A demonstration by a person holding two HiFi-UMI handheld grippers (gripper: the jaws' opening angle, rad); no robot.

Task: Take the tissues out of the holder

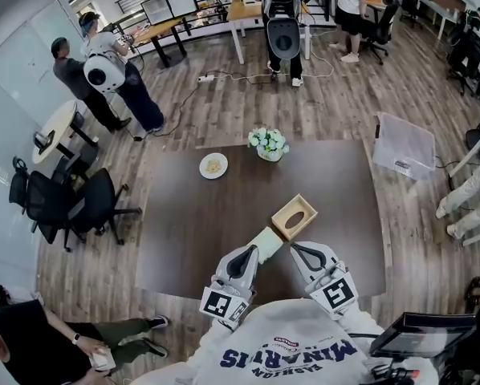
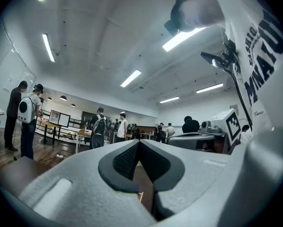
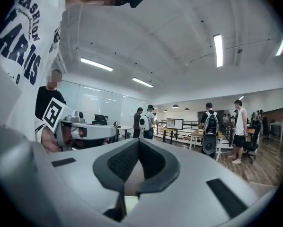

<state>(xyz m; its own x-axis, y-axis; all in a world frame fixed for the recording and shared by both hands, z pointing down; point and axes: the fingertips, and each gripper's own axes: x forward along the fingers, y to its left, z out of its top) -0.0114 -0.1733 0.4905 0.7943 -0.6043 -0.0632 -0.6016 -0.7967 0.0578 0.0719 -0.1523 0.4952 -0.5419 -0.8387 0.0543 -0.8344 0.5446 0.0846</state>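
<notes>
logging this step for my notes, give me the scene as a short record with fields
surface: dark table
holder: wooden tissue holder, upright, near the table's front edge
tissues: pale tissue pack, outside the holder, lying by its near left corner
left gripper: jaws together, tip at the pack, no pinch visible
right gripper: jaws together, nothing between them, tip near the holder
other items: plate and flower pot toward the far edge

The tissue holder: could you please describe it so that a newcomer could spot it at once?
Find the dark table in the middle of the room. Toward its near edge stands the holder, beside a pale tissue pack. It is the only wooden box; the plate and flowers sit farther back.
</notes>
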